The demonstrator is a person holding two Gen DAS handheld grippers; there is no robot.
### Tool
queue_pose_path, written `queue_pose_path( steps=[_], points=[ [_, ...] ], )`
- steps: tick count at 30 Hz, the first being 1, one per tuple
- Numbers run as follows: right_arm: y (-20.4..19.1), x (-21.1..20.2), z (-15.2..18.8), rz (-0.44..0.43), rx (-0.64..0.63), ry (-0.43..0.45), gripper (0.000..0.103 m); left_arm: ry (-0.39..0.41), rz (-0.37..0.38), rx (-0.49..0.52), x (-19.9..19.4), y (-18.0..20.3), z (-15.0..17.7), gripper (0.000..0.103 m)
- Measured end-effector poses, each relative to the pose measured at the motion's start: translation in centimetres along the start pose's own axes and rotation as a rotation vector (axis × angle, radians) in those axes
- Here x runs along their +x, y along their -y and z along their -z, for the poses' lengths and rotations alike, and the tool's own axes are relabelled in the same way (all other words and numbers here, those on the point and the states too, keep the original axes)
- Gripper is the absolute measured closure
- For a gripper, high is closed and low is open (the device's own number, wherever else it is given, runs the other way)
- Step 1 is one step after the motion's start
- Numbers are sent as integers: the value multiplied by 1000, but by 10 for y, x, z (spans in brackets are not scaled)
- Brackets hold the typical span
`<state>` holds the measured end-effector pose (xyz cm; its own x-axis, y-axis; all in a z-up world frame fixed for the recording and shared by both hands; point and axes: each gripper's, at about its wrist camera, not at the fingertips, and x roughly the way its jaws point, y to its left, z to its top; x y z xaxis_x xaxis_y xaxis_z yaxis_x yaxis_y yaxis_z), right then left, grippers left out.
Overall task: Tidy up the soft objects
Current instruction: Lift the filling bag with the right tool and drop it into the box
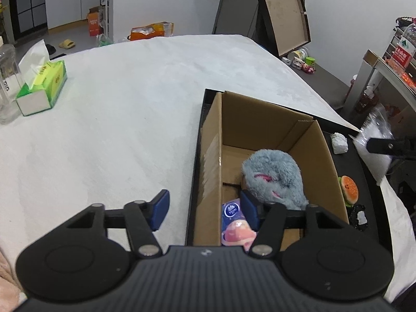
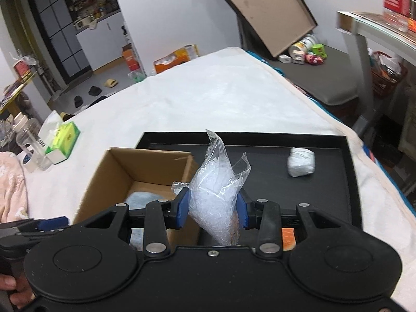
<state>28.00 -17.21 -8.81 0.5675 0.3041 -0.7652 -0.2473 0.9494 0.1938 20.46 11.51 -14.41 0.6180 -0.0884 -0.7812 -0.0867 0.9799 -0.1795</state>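
Note:
My right gripper point(image 2: 212, 209) is shut on a clear plastic bag of white beads point(image 2: 214, 195) and holds it above the black tray point(image 2: 338, 182), just right of the open cardboard box point(image 2: 135, 166). The bag also shows in the left wrist view point(image 1: 374, 143). My left gripper point(image 1: 204, 209) is open and empty, straddling the box's left wall point(image 1: 212, 156). Inside the box lie a grey plush toy point(image 1: 273, 179) and a small tissue packet point(image 1: 234, 221). A white wad point(image 2: 301, 161) and a burger toy point(image 1: 349, 188) lie on the tray.
A green tissue box point(image 1: 43, 85) and a clear bottle point(image 1: 6, 83) stand at the table's far left. A pink cloth point(image 2: 10, 189) lies at the left edge. A shelf point(image 2: 377, 28) stands to the right. The white tablecloth point(image 1: 130, 104) covers the table.

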Motion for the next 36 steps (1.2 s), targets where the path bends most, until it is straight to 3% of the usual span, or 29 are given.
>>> queue_pose_path(
  steps=[3,12,22,28,36],
  points=[
    [-12,3,-2,-18,-16,2,66,-12,28,-14,2,-3,2,68],
    [-45,19,-6,-77,-47,-13,65,-32,71,-33,8,-9,8,87],
    [-80,45,-10,-153,-58,-37,65,-40,91,-37,11,-13,12,88],
    [-93,48,-10,-248,-66,-42,45,-46,102,-35,13,-15,10,88],
    [-79,45,-6,-217,-46,-61,45,-46,77,-15,12,-11,9,84]
  ],
)
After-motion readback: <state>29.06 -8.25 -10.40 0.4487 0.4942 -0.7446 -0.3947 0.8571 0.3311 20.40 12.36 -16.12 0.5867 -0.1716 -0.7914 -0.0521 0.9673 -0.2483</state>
